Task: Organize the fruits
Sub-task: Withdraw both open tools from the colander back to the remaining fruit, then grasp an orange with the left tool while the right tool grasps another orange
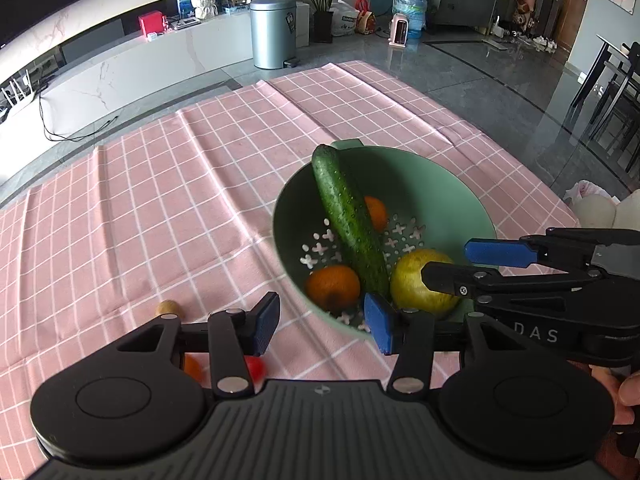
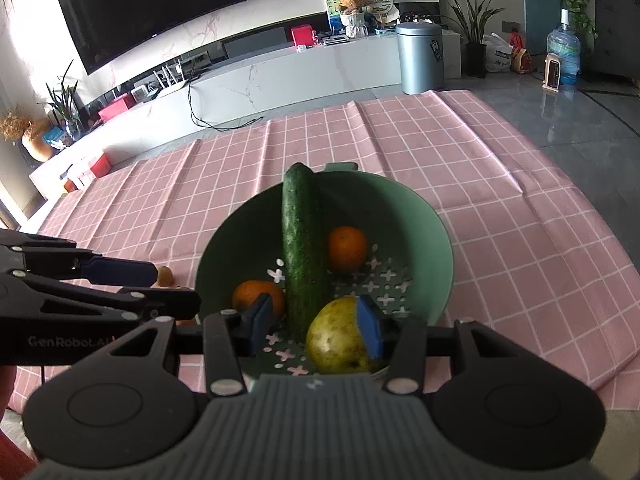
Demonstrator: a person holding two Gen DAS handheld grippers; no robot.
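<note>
A green colander bowl (image 1: 432,184) (image 2: 420,216) sits on the pink checked cloth. In it lie a cucumber (image 1: 348,216) (image 2: 302,248), two oranges (image 1: 333,286) (image 1: 377,212) (image 2: 347,249) (image 2: 252,295) and a yellow-green pear (image 1: 420,282) (image 2: 340,344). My left gripper (image 1: 322,322) is open at the bowl's near-left rim, empty. My right gripper (image 2: 316,326) is open above the bowl's near side; the pear lies between its fingers, touching the right pad. The right gripper also shows in the left wrist view (image 1: 460,266). A small brown fruit (image 1: 168,307) (image 2: 164,276), an orange piece (image 1: 193,366) and a red one (image 1: 256,368) lie on the cloth left of the bowl.
The pink cloth (image 1: 160,200) covers the table. Beyond its far edge stand a TV cabinet (image 2: 280,76), a metal bin (image 1: 273,32) and a water bottle (image 1: 410,8). A dark dining table and chairs (image 1: 612,92) stand at right.
</note>
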